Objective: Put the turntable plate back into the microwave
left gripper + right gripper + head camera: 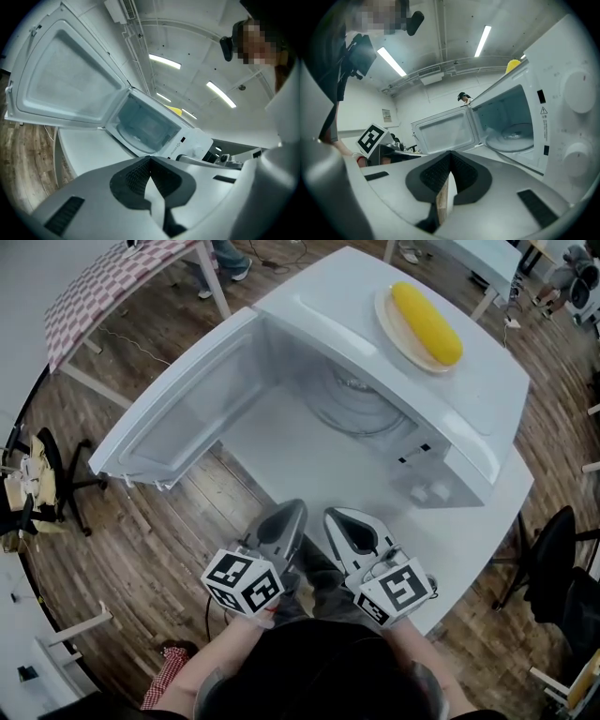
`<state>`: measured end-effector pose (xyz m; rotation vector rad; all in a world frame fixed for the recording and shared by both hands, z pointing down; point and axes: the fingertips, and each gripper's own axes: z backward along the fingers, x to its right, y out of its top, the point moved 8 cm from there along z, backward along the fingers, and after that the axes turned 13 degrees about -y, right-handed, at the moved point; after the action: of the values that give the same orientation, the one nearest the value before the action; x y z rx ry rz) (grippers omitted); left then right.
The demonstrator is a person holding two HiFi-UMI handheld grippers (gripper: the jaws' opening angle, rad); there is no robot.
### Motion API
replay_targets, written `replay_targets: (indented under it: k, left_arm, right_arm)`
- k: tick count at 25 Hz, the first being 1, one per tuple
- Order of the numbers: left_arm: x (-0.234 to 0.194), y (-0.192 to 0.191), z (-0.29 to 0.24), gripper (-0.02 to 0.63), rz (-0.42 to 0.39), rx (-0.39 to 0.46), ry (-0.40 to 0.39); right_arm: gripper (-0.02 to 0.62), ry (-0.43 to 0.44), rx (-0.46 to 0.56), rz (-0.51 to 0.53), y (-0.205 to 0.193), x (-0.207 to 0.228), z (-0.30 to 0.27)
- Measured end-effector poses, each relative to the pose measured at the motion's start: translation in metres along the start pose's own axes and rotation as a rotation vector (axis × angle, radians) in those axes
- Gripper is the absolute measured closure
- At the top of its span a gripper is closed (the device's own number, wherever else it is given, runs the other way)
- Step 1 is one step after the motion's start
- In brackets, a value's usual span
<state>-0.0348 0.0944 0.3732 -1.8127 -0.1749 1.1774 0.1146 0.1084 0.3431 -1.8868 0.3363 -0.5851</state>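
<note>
The white microwave stands on a white table with its door swung wide open to the left. The clear glass turntable plate lies flat inside the cavity; the right gripper view shows the plate there too. My left gripper and right gripper are side by side at the table's near edge, close to my body and well short of the microwave. Both are shut with nothing between their jaws, as the left gripper and right gripper show in their own views.
A yellow corn cob lies on a pale plate on top of the microwave. A table with a checked cloth stands at the far left. Black chairs flank the table on the wooden floor.
</note>
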Motion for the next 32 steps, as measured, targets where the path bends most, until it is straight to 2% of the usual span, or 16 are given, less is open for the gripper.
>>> replay_targets:
  k: [5,9,14,32]
  left_arm:
    - [0.017,0.016,0.004,0.594,-0.067,0.034,-0.024]
    - [0.018,0.02,0.006,0.594,-0.047,0.044,-0.017]
    - [0.022,0.023,0.011,0.594,-0.059,0.039,-0.015]
    - [0.014,0.025,0.017,0.594,-0.058,0.01,0.009]
  right_arm:
    - [0.575,0.02,0.032,0.041,0.017,-0.009,0.006]
    - [0.575,0.025,0.047,0.052,0.022,-0.013,0.008]
    - [0.575,0.02,0.067,0.057,0.026,-0.016,0.013]
    - [0.575,0.06,0.045,0.053,0.024,-0.019,0.0]
